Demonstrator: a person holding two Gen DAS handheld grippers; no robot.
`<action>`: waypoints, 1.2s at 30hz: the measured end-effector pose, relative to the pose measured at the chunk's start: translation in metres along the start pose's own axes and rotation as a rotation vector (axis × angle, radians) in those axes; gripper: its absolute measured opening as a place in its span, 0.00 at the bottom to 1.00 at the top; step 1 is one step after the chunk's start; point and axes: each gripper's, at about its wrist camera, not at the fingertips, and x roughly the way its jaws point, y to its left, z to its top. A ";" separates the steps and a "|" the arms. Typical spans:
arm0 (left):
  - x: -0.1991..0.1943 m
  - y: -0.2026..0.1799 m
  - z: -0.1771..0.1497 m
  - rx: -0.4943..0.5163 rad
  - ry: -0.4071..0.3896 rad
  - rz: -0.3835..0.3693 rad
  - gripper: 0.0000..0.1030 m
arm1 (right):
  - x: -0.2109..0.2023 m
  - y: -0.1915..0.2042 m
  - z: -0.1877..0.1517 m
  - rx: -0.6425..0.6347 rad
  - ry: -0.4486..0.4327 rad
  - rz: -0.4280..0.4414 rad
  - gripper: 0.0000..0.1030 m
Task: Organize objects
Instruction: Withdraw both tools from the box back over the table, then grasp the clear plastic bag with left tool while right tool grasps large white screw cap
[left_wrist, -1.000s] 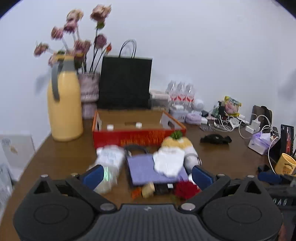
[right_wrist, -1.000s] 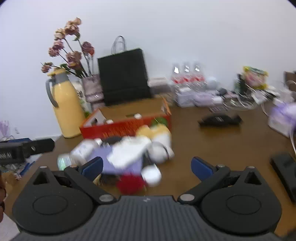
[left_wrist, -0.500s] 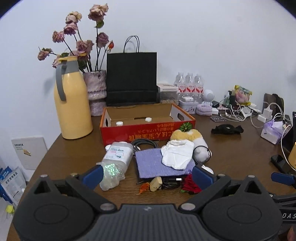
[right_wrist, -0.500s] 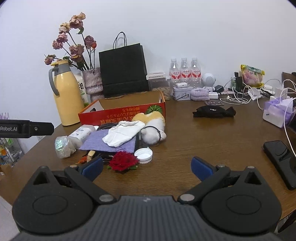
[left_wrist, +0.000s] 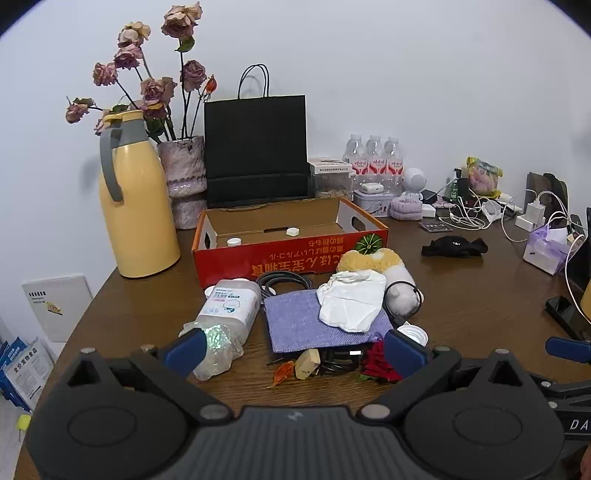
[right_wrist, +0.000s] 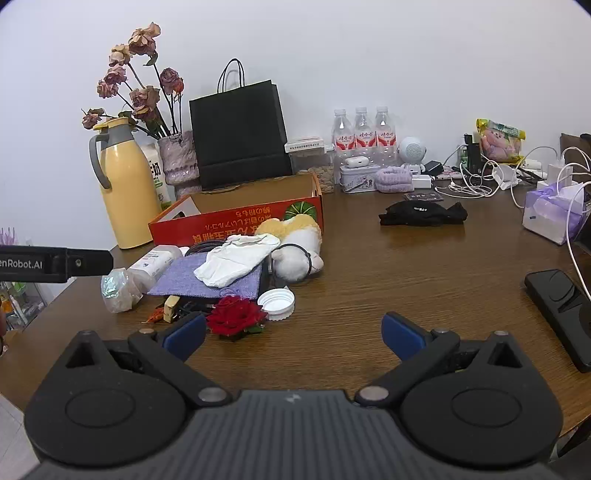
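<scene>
Left wrist view: your left gripper is spread wide, holding nothing, hovering over the near edge of the wooden table. Straight ahead lies the pile to sort: purple cloth flat on the table, white crumpled cloth on its right part, white bottle lying on its side just left of it, shiny plastic wrap at the bottle's near end. Plush toy sits behind the white cloth, touching the red cardboard box. Box is open, two small white caps visible inside. Red rose and black cable under the purple cloth's near edge. Yellow thermos stands left of the box.

Right wrist view: your right gripper is also wide apart, empty, over bare table. Red rose is just beside its left fingertip, white lid touching the rose. The pile sits front-left, the box behind it. Black phone lies far right.
</scene>
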 end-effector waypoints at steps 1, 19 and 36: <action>0.001 0.000 -0.001 0.001 0.003 0.001 0.99 | 0.001 -0.001 0.000 0.002 0.001 -0.001 1.00; 0.034 0.014 -0.037 -0.025 0.044 0.092 0.99 | 0.019 -0.019 -0.006 -0.017 -0.037 -0.008 1.00; 0.130 0.092 -0.025 -0.134 0.069 0.090 0.48 | 0.159 0.012 0.022 -0.146 0.212 0.063 0.44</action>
